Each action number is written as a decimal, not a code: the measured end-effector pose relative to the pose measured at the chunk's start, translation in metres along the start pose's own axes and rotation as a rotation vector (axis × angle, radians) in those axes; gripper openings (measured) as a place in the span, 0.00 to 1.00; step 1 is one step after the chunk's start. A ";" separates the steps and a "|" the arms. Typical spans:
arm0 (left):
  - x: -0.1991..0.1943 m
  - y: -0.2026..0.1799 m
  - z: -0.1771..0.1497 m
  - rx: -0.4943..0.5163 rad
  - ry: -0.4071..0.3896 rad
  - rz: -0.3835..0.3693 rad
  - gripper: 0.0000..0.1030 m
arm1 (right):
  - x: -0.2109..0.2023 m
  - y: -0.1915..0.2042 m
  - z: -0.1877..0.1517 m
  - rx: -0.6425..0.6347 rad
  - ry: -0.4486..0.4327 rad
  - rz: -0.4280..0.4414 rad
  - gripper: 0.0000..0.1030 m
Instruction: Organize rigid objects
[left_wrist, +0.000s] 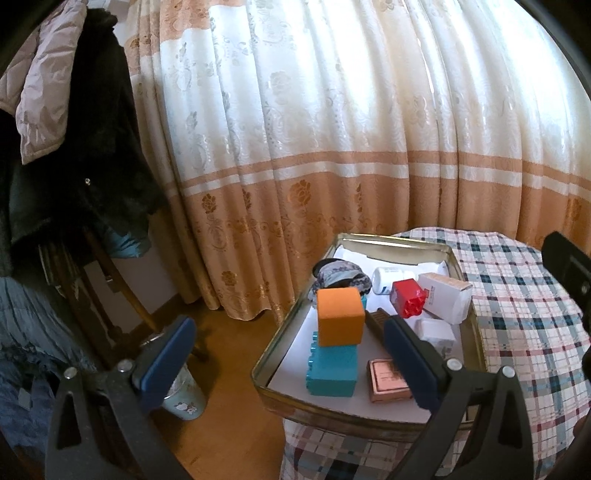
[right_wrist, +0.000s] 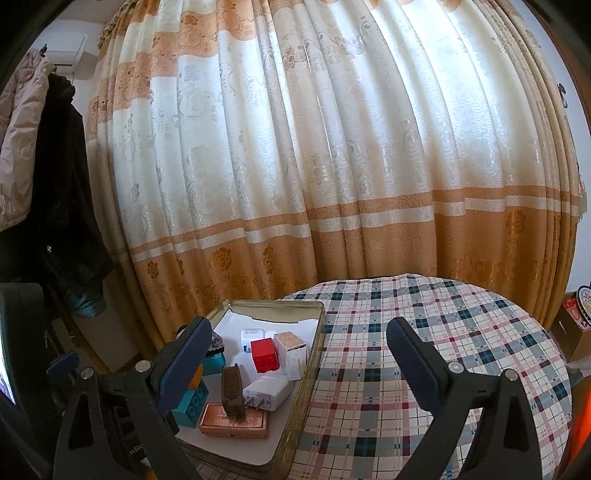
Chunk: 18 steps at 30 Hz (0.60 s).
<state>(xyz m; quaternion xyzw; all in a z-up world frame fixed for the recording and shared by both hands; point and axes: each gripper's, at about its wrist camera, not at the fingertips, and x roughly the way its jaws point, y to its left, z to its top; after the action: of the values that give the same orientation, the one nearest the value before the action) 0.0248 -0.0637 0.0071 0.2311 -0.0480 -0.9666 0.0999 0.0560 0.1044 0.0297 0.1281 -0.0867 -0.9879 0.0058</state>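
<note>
While both claws hanging wide, empty: orange cube sitting ahead of left gripper, perching on teal brick; likely light, rigid — pinching flat sides. Right gripper idling beside tin tray.

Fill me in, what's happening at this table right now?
A person holds two grippers over a plaid-covered table. Both the left gripper and right gripper are open and empty. The metal tin already holds an orange block stacked on a teal brick, a red brick, white boxes, a charger and a comb.
</note>
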 end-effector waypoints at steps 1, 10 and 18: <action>-0.001 0.001 0.000 -0.006 -0.004 -0.003 1.00 | 0.000 0.000 0.000 0.001 -0.001 0.000 0.95; -0.005 0.000 0.002 -0.001 -0.021 -0.018 1.00 | 0.000 0.000 0.001 -0.004 0.003 0.000 0.95; -0.001 -0.002 0.001 0.008 -0.004 -0.001 1.00 | 0.001 0.000 -0.001 -0.005 0.012 0.002 0.95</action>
<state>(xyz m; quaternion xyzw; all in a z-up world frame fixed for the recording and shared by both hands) 0.0249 -0.0620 0.0081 0.2298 -0.0519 -0.9669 0.0984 0.0555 0.1043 0.0290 0.1339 -0.0843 -0.9874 0.0075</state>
